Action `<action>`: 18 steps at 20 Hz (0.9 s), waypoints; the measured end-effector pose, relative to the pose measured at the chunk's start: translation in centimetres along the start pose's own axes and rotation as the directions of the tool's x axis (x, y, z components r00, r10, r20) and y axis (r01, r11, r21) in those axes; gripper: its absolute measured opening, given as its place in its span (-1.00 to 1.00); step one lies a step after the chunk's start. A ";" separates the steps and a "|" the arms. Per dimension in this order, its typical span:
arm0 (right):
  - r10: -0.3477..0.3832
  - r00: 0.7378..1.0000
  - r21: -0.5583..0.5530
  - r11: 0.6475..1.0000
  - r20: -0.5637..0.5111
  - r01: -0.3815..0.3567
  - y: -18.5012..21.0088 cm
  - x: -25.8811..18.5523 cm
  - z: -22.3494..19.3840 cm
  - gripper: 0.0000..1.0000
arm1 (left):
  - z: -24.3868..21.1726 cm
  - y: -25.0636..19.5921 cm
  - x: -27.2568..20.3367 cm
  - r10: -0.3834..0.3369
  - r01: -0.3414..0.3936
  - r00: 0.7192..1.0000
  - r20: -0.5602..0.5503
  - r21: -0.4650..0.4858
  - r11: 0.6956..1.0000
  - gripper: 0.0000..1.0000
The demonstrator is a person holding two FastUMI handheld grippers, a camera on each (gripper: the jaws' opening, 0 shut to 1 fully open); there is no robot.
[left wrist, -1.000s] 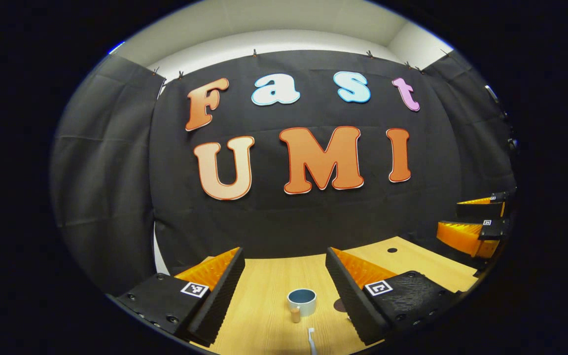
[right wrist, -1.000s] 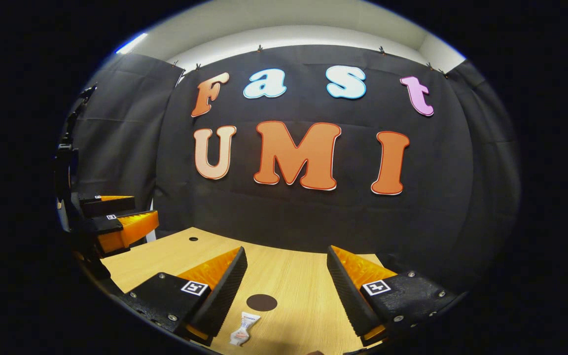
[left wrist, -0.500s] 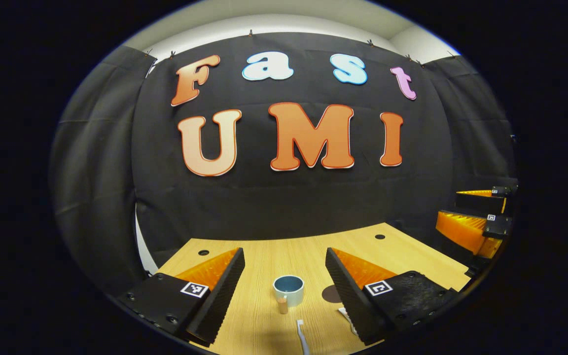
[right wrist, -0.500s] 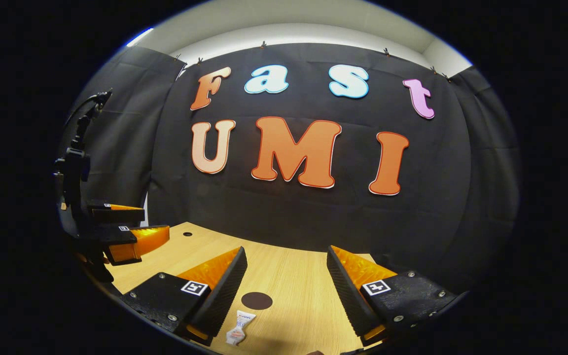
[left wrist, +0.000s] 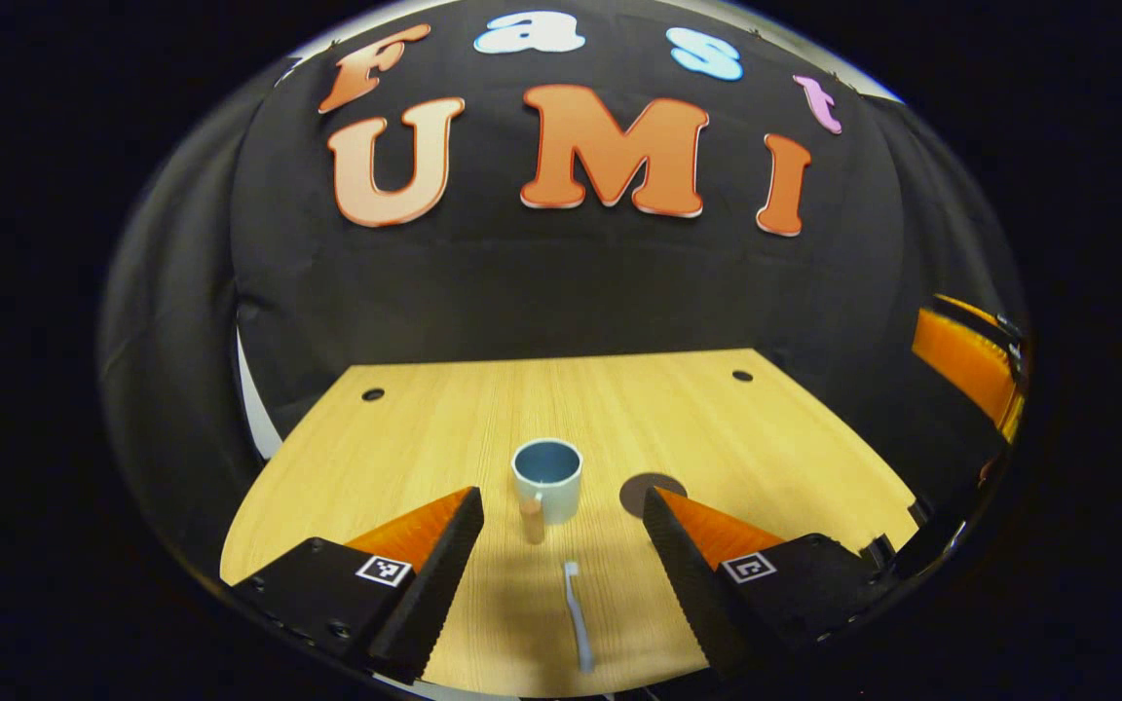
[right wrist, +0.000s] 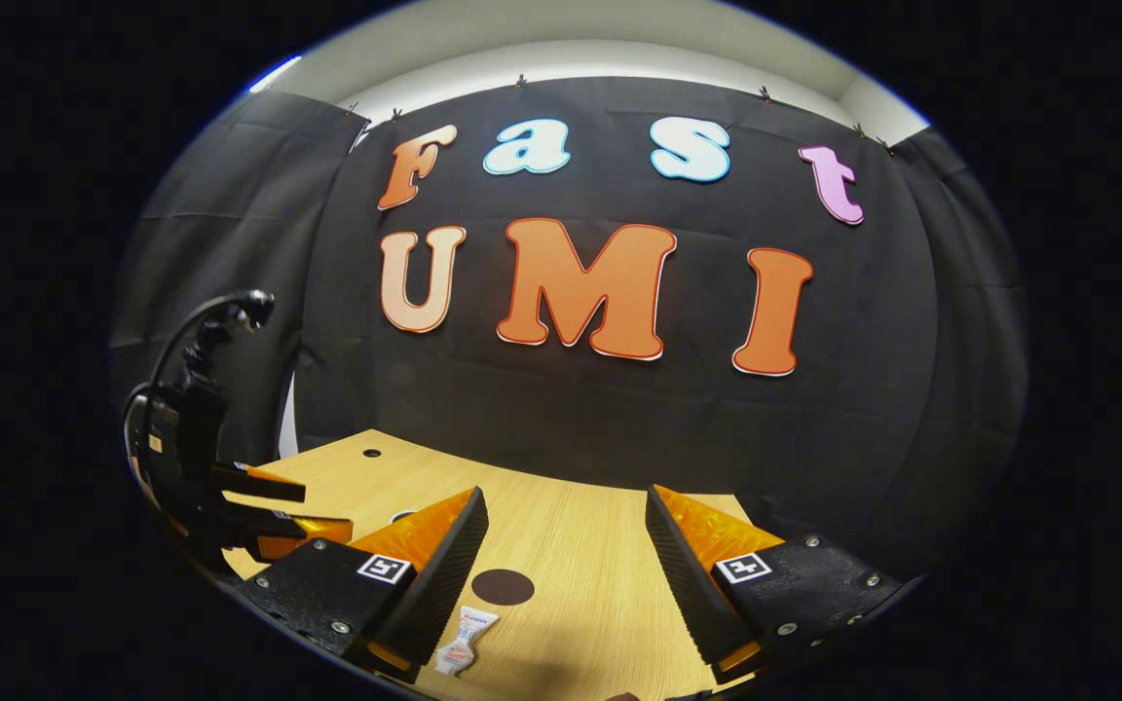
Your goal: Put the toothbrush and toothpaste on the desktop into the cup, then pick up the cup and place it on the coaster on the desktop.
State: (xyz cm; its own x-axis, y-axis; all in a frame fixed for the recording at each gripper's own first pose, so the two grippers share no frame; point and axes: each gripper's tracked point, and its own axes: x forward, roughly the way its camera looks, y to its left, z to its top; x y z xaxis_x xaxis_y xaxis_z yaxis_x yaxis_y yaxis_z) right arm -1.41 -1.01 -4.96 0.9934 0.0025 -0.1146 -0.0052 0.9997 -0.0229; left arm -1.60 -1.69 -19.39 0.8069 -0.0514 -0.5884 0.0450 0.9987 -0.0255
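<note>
Taking the cup [left wrist: 547, 476] as the landmark: it stands upright near the middle of the wooden counter [left wrist: 405, 458], pale outside and blue inside, with a small brown handle on its near side. In the left gripper view the toothbrush [left wrist: 576, 615] lies flat on the counter nearer than the cup, apart from it, its head towards the cup. The dark round coaster [left wrist: 647, 490] lies just to the right of the cup, not touching it, partly hidden behind one finger. The left tool [left wrist: 561, 560] hangs above the counter on the near side of the cup, released, its two fingers spread wide with the toothbrush showing in the gap between them, and nothing held.

In the right gripper view the right tool [right wrist: 566, 565] is also released, fingers well apart and holding nothing. The coaster [right wrist: 503, 586] shows between its fingers, and the toothpaste [right wrist: 459, 643] lies flat on the counter [right wrist: 580, 574] nearer than the coaster, close by the inner edge of the left-hand finger; whether it touches that finger is hard to tell. Farther off at the left edge of that view the left tool [right wrist: 279, 506] shows over the counter, and a sliver of what may be the cup's rim peeks out just beyond it
</note>
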 end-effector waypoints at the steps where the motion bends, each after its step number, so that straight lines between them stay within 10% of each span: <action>1: 0.012 1.000 0.000 1.000 -0.006 -0.012 0.0 0.1 -0.3 0.95 | -1.3 0.2 0.3 0.002 -0.002 0.999 -0.049 -0.003 1.000 0.99; 8: 0.094 0.991 -0.023 0.995 -0.099 -0.097 0.6 -0.2 -3.7 0.95 | -10.1 0.6 2.2 0.002 -0.011 0.949 -0.315 -0.025 1.000 0.99; 18: 0.021 0.947 -0.027 0.999 -0.321 -0.031 3.1 -0.3 -10.8 0.96 | -16.2 -0.6 4.3 -0.122 0.109 0.857 -0.501 -0.055 0.993 0.96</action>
State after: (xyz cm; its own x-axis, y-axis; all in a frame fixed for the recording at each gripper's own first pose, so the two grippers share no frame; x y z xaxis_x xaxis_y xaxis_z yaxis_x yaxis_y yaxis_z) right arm -2.99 1.85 -15.76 0.9039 0.0155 -0.4276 -0.0390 0.9982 -0.0463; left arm -7.69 -2.45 -34.99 0.3904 -0.1628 -0.9061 0.1004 0.9859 -0.1339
